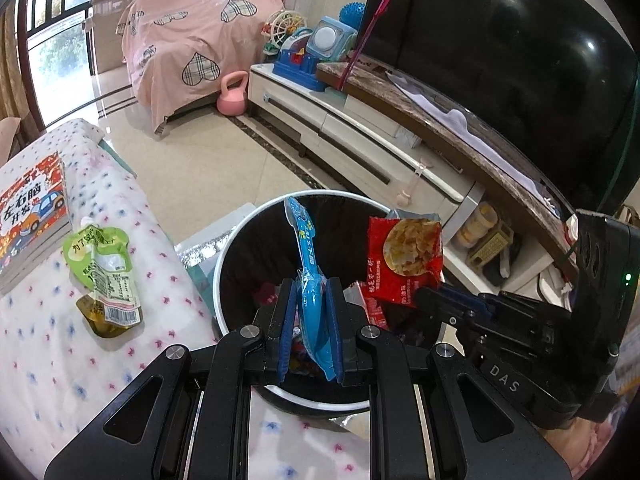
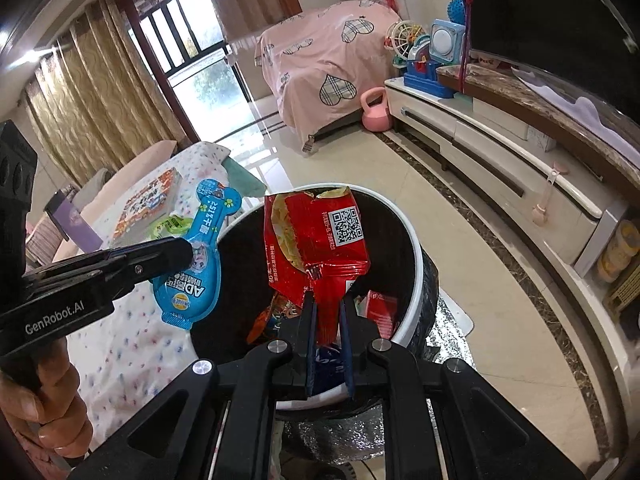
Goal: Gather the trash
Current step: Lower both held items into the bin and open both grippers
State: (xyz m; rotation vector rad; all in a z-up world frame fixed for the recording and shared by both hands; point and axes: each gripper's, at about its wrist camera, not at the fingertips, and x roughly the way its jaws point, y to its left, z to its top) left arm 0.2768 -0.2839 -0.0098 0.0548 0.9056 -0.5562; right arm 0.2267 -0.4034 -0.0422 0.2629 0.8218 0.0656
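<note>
Left gripper (image 1: 311,312): matte black linkage frame, angular arms with triangular cut-outs, round silver pivot screws, blue pads lining the inner faces of the jaws. Right gripper (image 2: 329,334): same build, black frame, silver screws, dark blue pads. From the side each handle body is a black block; one carries white "DAS" lettering and a small green light, the other white "GenRobot.AI" lettering. Left hand (image 2: 48,408) bare on the handle, fingernails showing, no sleeve or glove in view.

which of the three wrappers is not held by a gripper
The green pouch, lying on the dotted cloth beside the book. The blue wrapper and red packet are each clamped over the bin.
</note>
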